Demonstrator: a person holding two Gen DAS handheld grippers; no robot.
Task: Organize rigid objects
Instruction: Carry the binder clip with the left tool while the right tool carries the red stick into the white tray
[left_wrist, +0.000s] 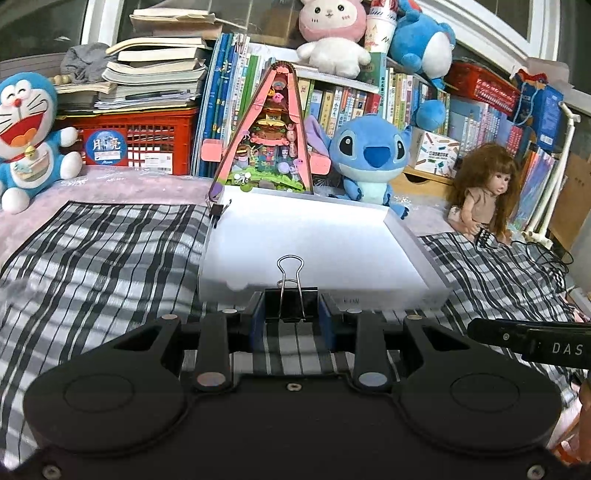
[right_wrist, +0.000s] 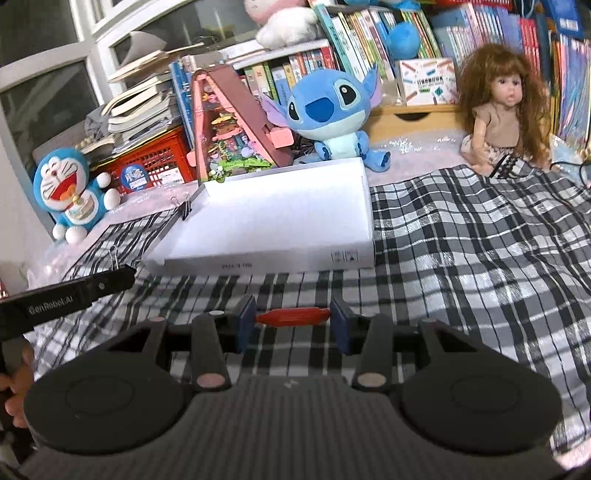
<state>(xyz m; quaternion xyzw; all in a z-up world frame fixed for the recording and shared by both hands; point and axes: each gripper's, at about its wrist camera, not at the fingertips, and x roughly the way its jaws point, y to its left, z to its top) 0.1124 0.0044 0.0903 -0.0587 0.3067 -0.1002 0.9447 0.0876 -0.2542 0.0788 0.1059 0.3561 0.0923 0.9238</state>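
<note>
Left wrist view: your left tongs (left_wrist: 291, 308) are clamped on a black binder clip (left_wrist: 291, 302), blue pads pressing its two sides, wire handles standing upright.
Clip position: it sits between the pads just in front of the near wall of the white box (left_wrist: 399, 295), above the checked cloth (left_wrist: 110, 251).
Right wrist view: your right tongs (right_wrist: 293, 320) grip a red object (right_wrist: 293, 316) end to end, lying crosswise between the blue pads; you cannot tell what it is beyond its red, spindle-like shape.
Red object position: it is held over the checked cloth, near the front wall of the white box.
White box: it lies on the cloth, open top up, its interior washed out by glare.
Second binder clip (right_wrist: 184, 210): it rests at the box's far left corner, touching or just beside the rim.
Third clip (right_wrist: 114, 254): only its wire loops show, on the cloth near the left tongs' tip.
Back edge: Doraemon plush (left_wrist: 26, 140), pink triangular diorama (left_wrist: 273, 133), Stitch plush (left_wrist: 369, 155) and a long-haired doll (right_wrist: 506, 107) stand behind the box.
</note>
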